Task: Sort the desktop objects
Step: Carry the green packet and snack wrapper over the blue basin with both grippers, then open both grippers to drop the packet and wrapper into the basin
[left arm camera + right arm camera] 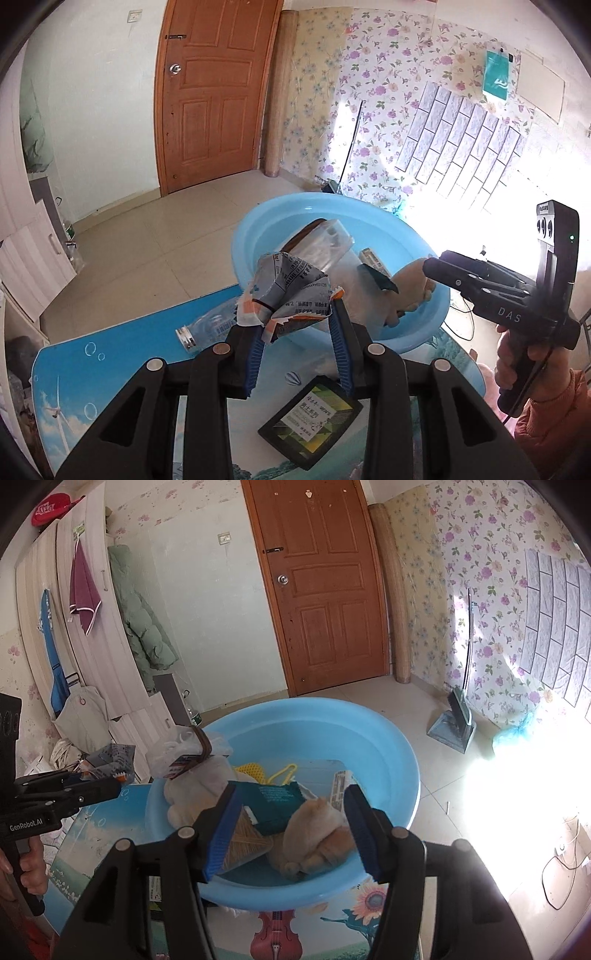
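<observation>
Above the near rim of the blue basin (243,236), the left claw (299,332) pinches a crumpled printed wrapper (284,291) between its blue pads, lifted clear of the worktop (110,354), where a black box (312,421) and a clear bottle (210,326) lie. Over the basin, the right claw (291,830) stands spread with nothing pinched; a teal packet (277,805) rests by its left finger and a tan plush toy (317,838) lies between its fingers, below them.
</observation>
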A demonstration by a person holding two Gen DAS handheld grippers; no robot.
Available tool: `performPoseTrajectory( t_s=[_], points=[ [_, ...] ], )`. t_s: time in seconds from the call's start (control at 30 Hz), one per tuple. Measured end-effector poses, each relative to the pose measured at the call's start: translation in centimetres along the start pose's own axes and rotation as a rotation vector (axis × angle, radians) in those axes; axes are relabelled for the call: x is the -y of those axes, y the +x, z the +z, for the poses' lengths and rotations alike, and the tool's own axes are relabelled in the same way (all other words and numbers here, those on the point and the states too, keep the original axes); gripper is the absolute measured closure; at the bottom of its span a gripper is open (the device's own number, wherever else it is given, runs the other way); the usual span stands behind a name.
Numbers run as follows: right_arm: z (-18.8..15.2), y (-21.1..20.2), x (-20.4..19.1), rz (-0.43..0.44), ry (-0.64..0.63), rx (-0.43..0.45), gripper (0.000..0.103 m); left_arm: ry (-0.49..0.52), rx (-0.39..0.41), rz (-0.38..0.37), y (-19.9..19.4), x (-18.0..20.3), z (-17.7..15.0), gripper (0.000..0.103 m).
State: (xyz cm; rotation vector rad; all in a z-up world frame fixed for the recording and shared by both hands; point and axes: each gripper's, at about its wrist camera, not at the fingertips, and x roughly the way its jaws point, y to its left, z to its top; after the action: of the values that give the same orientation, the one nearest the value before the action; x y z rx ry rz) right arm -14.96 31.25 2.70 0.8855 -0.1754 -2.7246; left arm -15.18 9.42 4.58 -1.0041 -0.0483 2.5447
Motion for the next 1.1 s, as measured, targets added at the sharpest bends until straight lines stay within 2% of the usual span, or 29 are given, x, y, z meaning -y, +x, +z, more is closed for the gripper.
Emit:
performPoseTrajectory(
  t_s=[0.47,0.6,0.7,0.77,1.0,1.1],
  points=[
    [-1.2,-2.1,2.4,0.003,0.05,0.025,0.046,0.121,-0.056,-0.076,3.1,7.0,0.7,0.07],
    [-1.7,-2.6,3.5,-0.029,0.066,0.028,0.046,0.14,-0.075,-0.086,4.4,8.5,0.8,0.067],
    [-2.1,-2.8,4.3,-0.041,0.084,0.017,0.046,0.135,-0.065,-0.095,4.3,8.7,0.9,0.06],
    [-2.4,-3.0,4.7,-0.051,0.092,0.011,0.046,0.138,-0.052,-0.098,3.9,8.8,1.0,0.049],
    [-3.0,-3.0,4.2,-0.046,0.097,-0.003,0.046,0.123,-0.043,-0.061,2.4,7.6,0.9,0.045],
    [-3.1,-3.1,3.5,-0.045,0.083,-0.007,0.046,0.115,-0.03,-0.035,1.4,6.7,0.5,0.037]
  ],
)
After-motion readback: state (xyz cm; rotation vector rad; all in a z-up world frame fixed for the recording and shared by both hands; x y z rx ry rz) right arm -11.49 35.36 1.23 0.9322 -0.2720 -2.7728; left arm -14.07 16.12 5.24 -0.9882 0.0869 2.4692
